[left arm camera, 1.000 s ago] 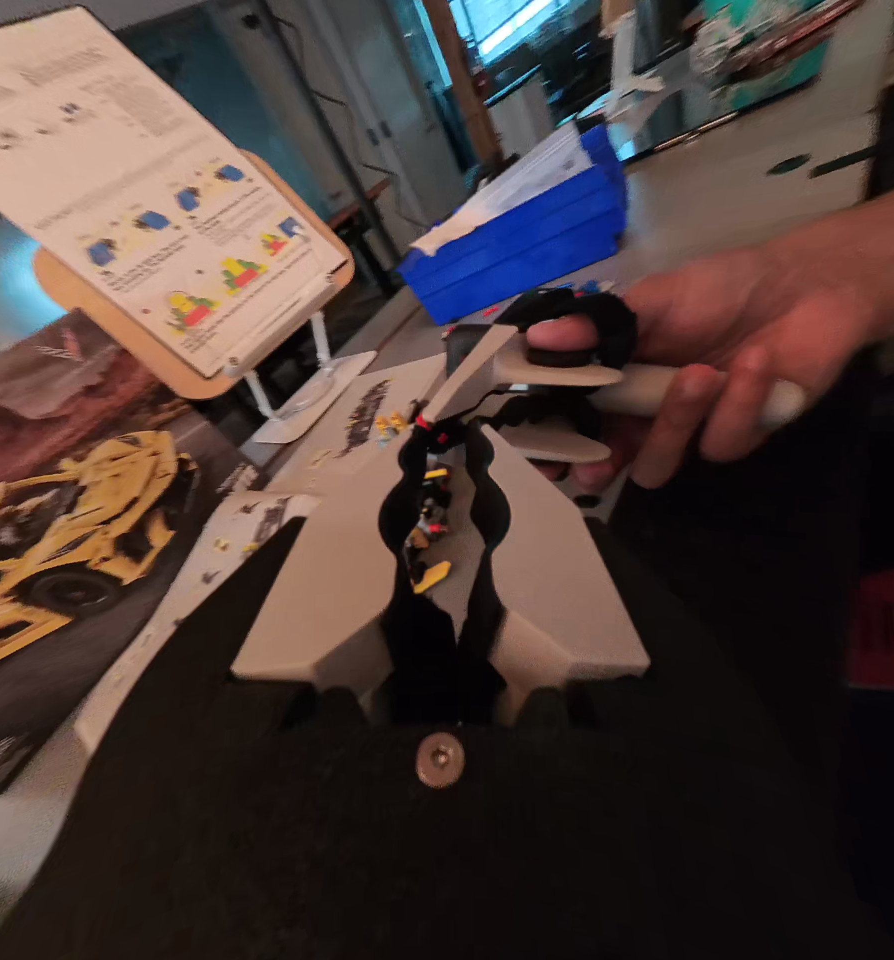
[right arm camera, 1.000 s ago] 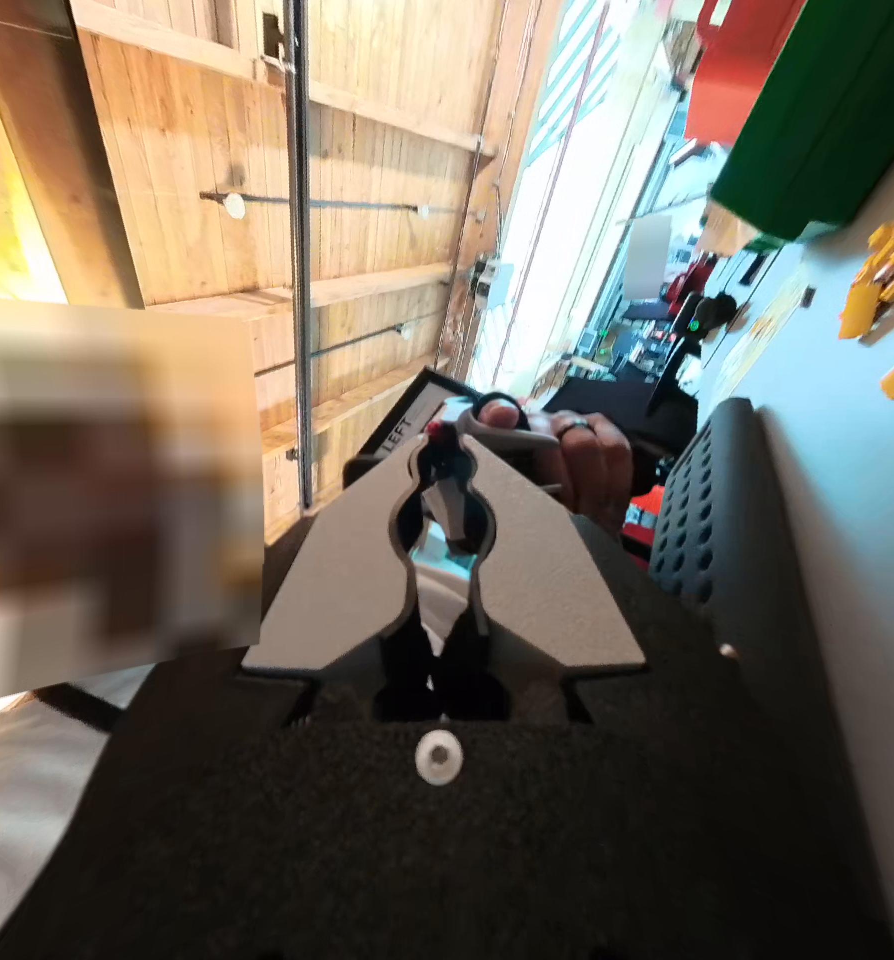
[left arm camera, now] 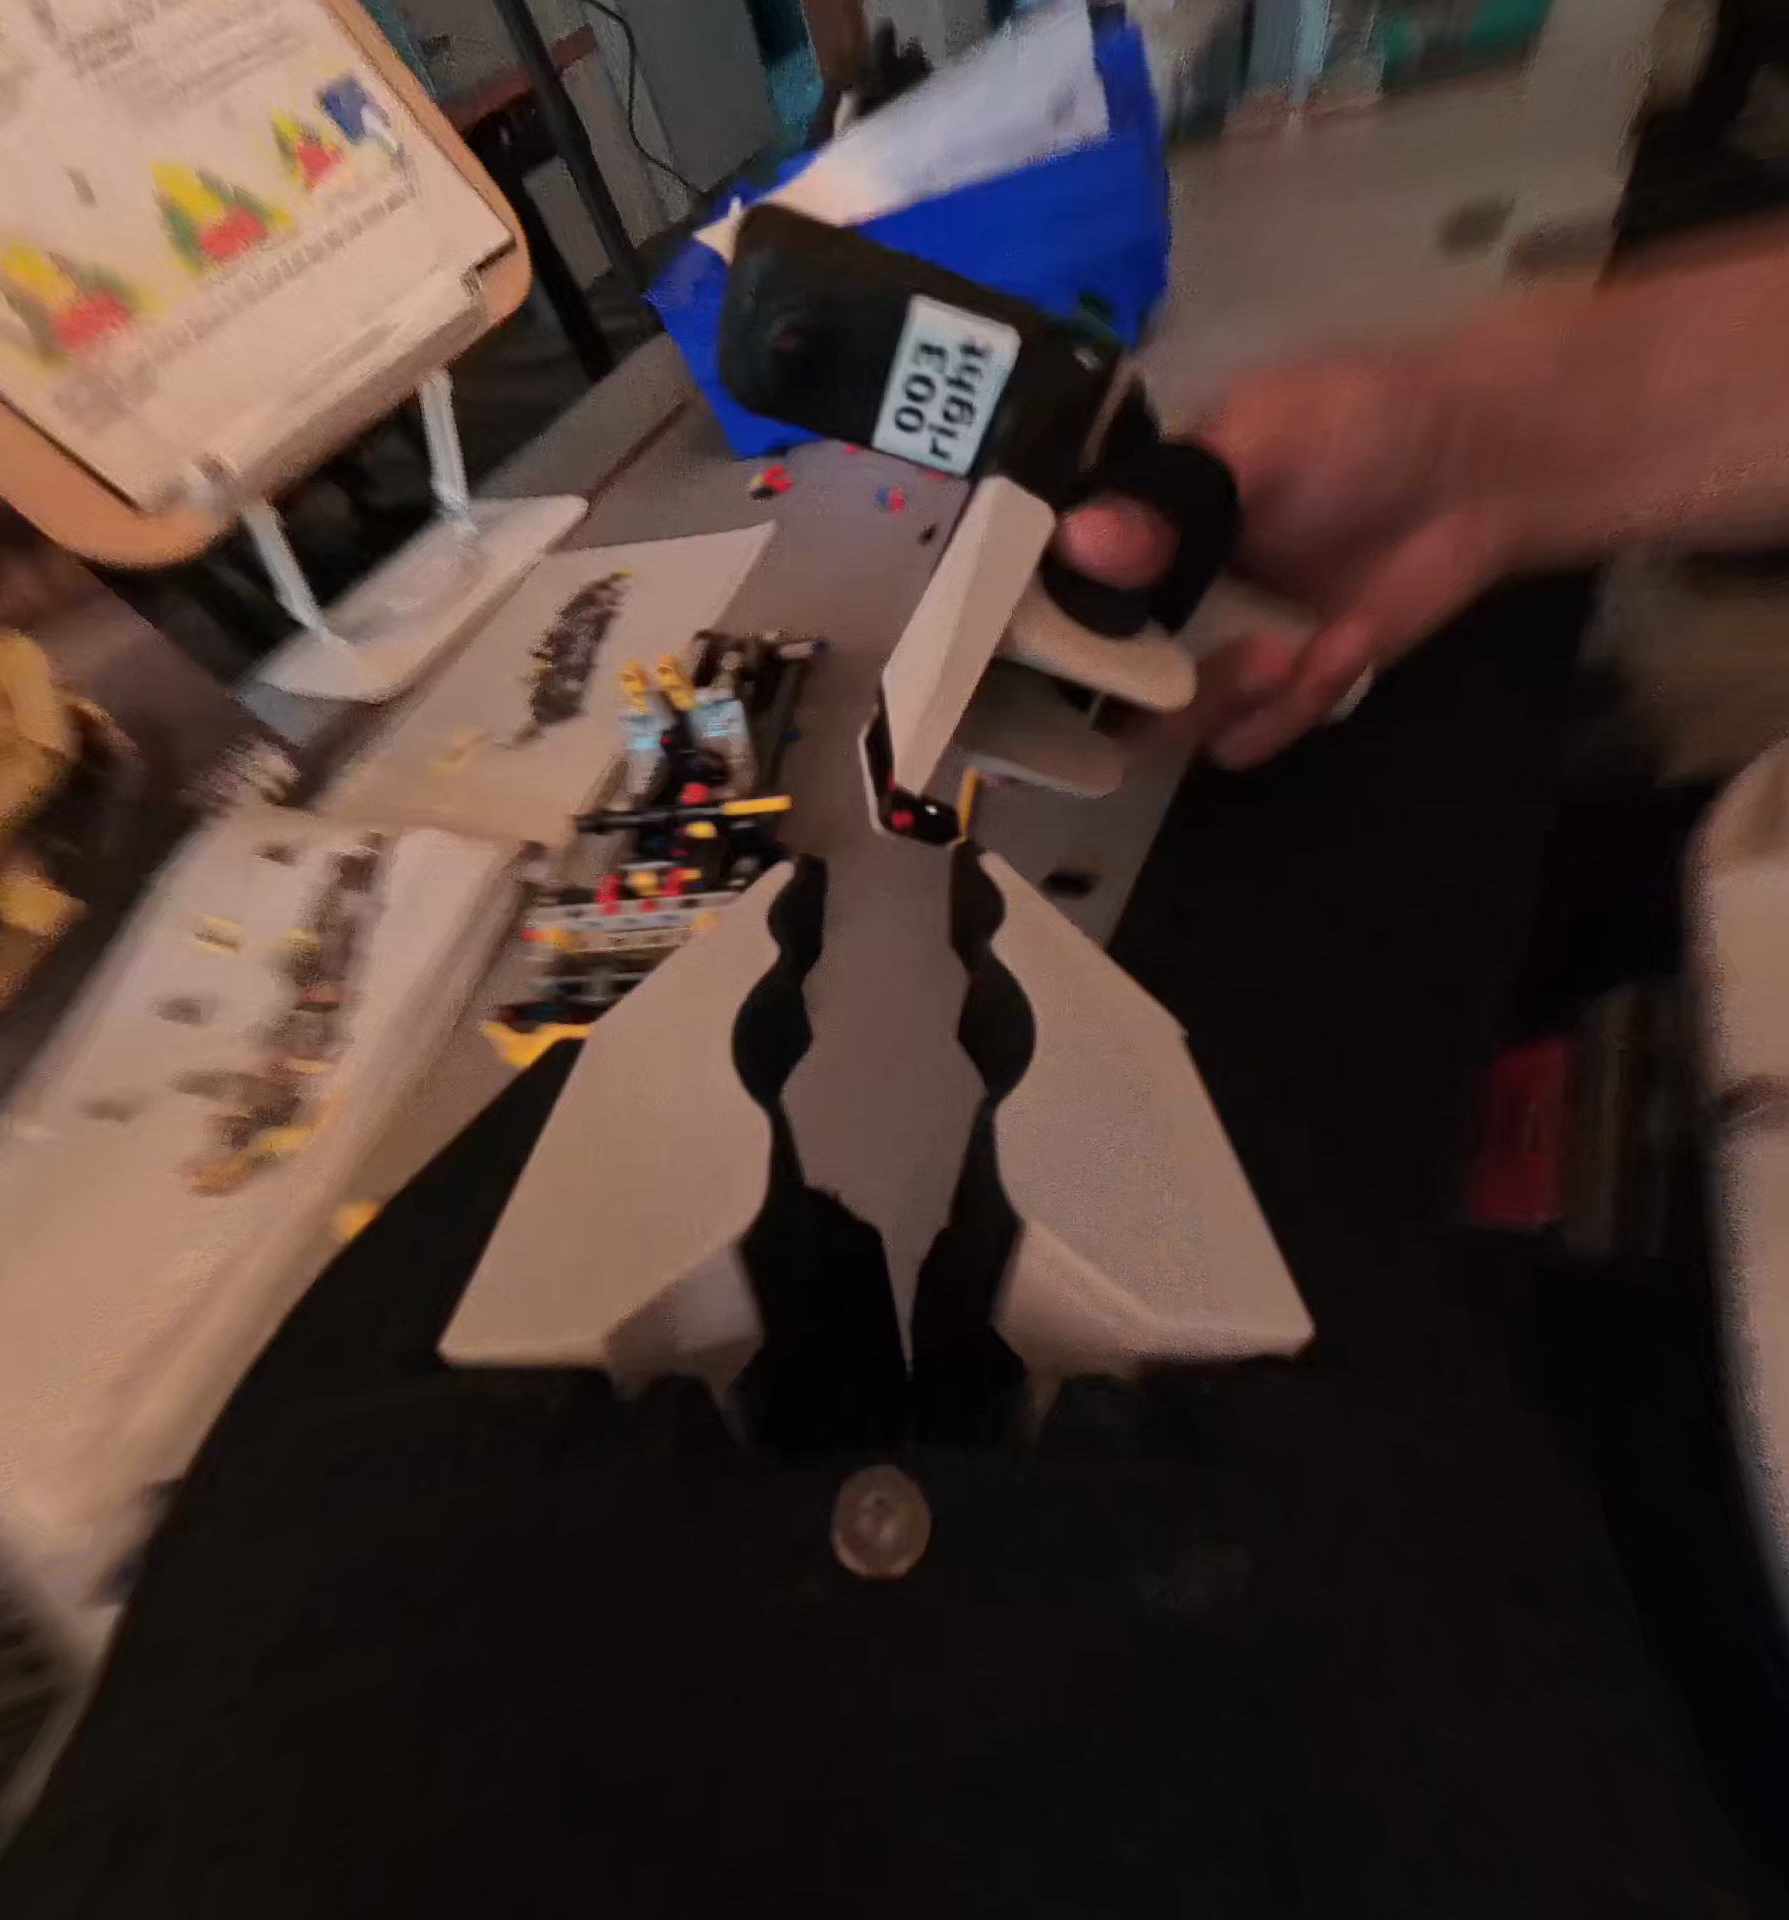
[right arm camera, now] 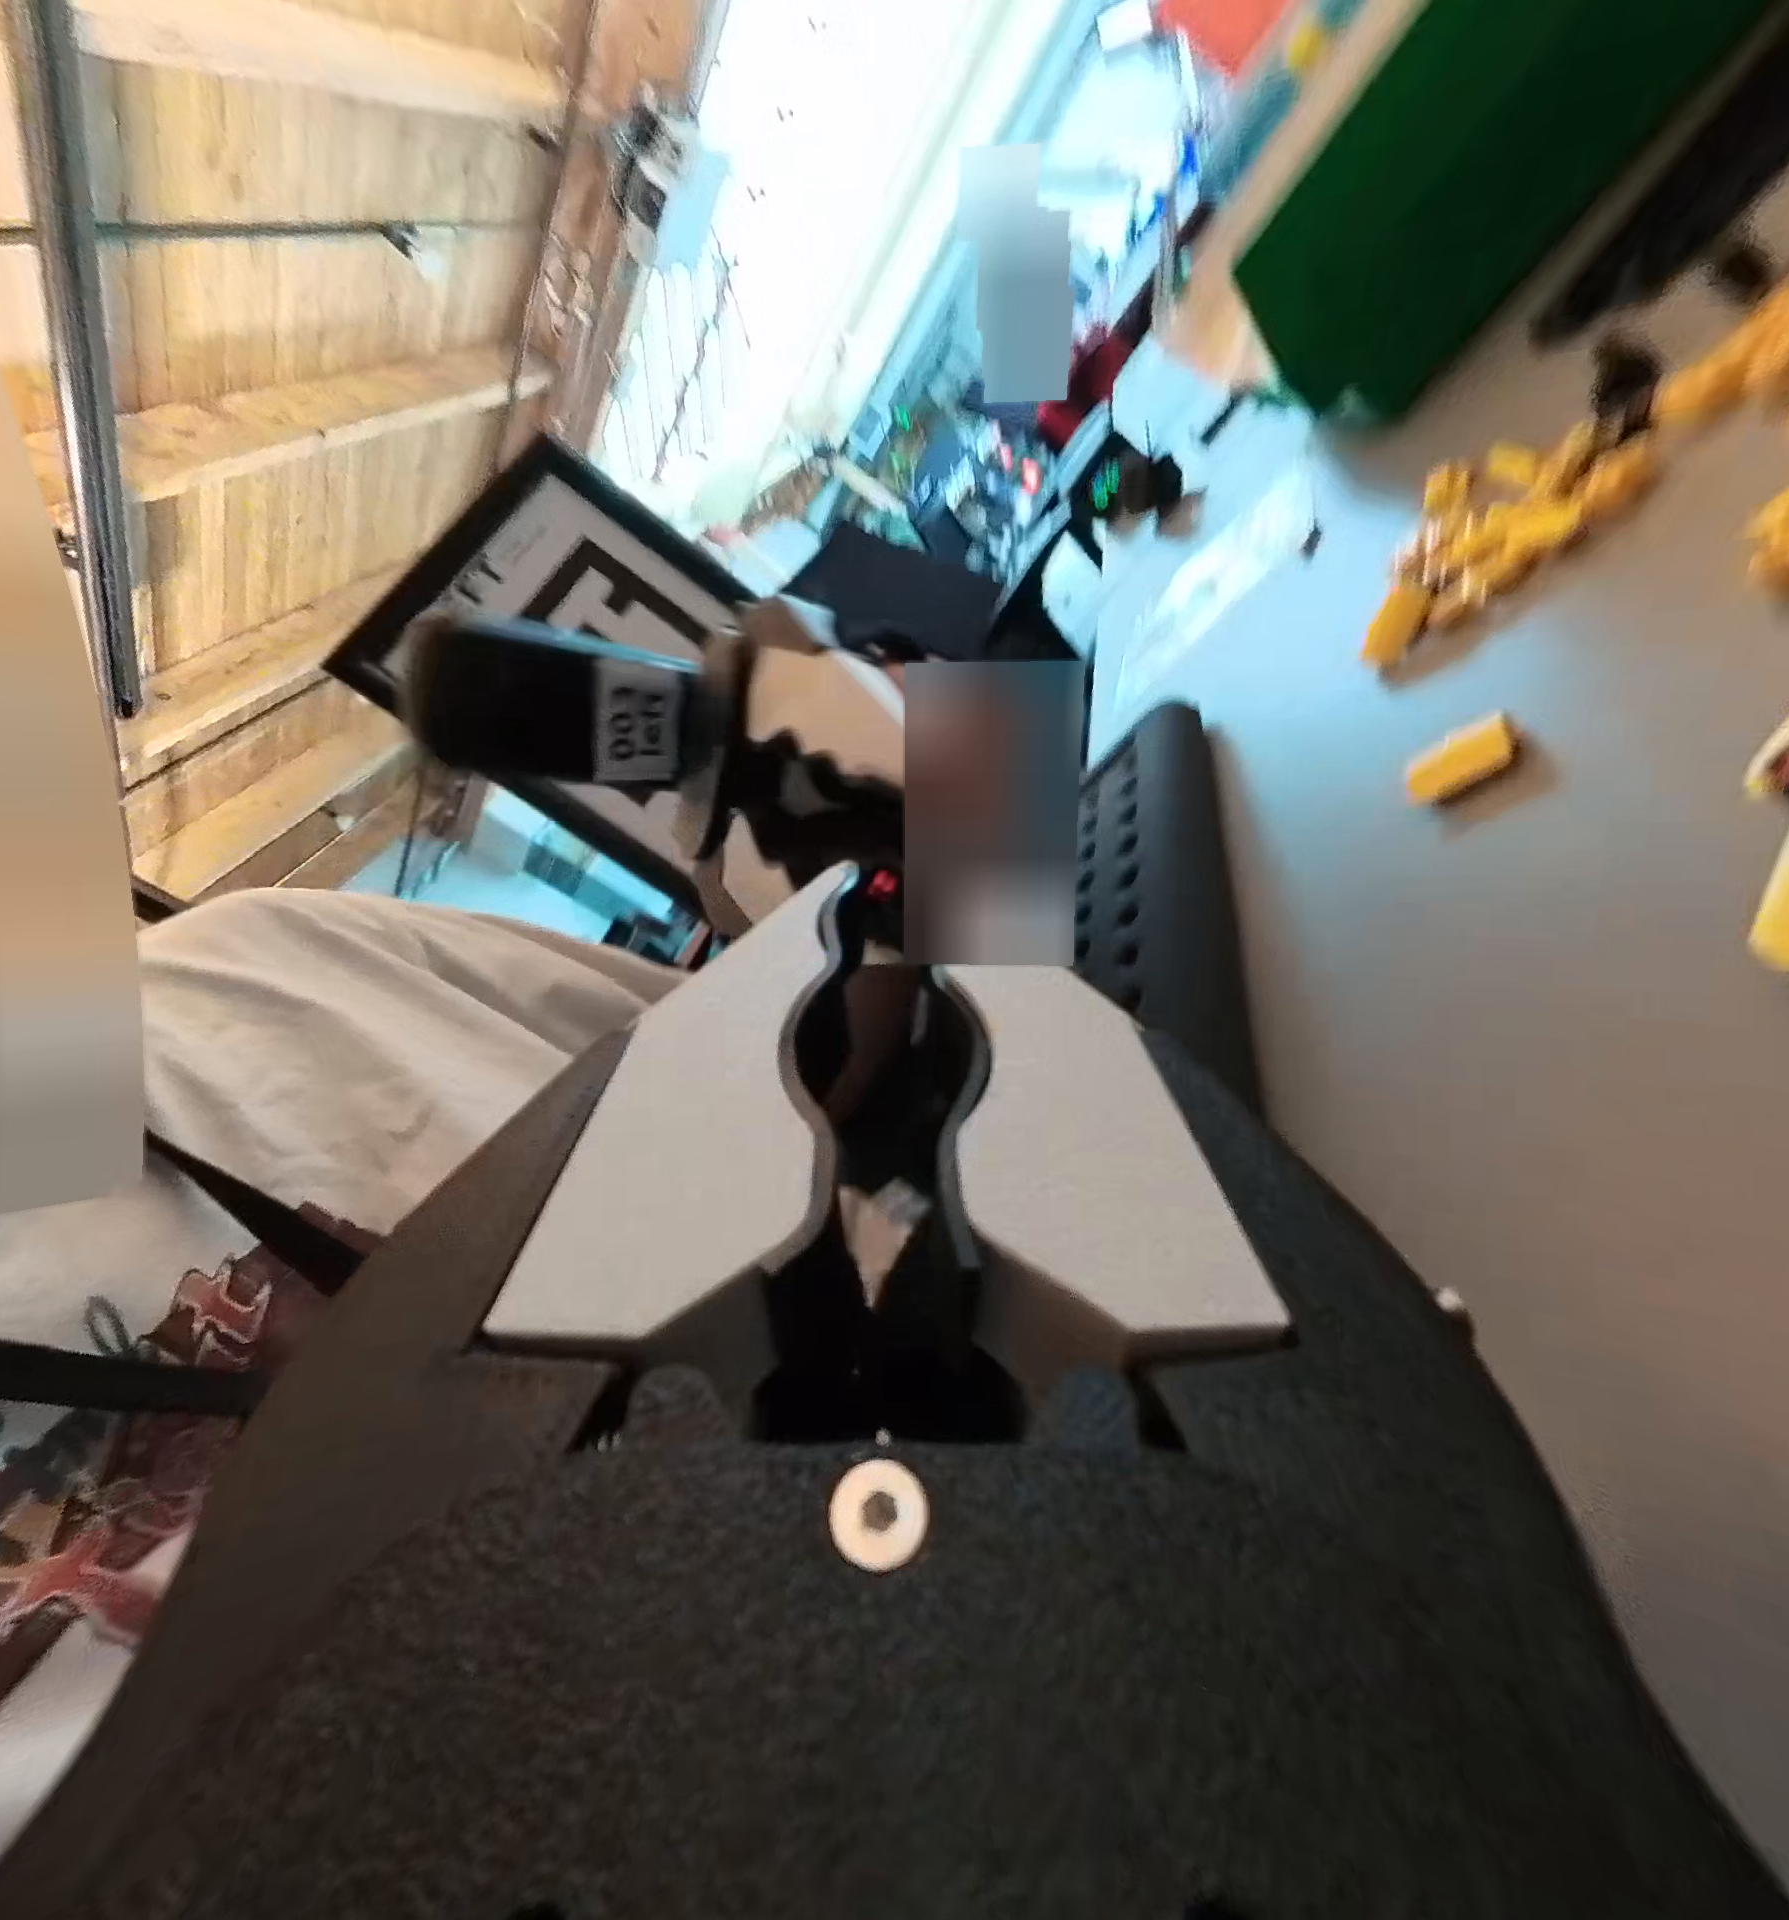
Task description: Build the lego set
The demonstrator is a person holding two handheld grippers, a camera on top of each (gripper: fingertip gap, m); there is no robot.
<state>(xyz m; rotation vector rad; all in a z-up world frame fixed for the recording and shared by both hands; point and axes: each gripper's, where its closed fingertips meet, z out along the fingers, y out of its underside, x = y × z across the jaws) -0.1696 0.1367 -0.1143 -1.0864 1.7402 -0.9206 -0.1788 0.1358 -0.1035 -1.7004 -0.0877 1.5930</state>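
Blue bin (left arm camera: 1025, 223) with white sheets behind the partly built model (left arm camera: 677, 821).

Yellow lego pieces (right arm camera: 1470, 751) on a grey table (right arm camera: 1389, 1039); blue bin (left arm camera: 1025, 239); green box (right arm camera: 1472, 197).

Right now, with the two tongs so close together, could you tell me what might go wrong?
1. The right tongs pinch a small black and red piece at the very tips, so it may slip out.
2. The open left tongs sit just below and could knock it.
3. The half-built Lego model is close by and could get bumped.
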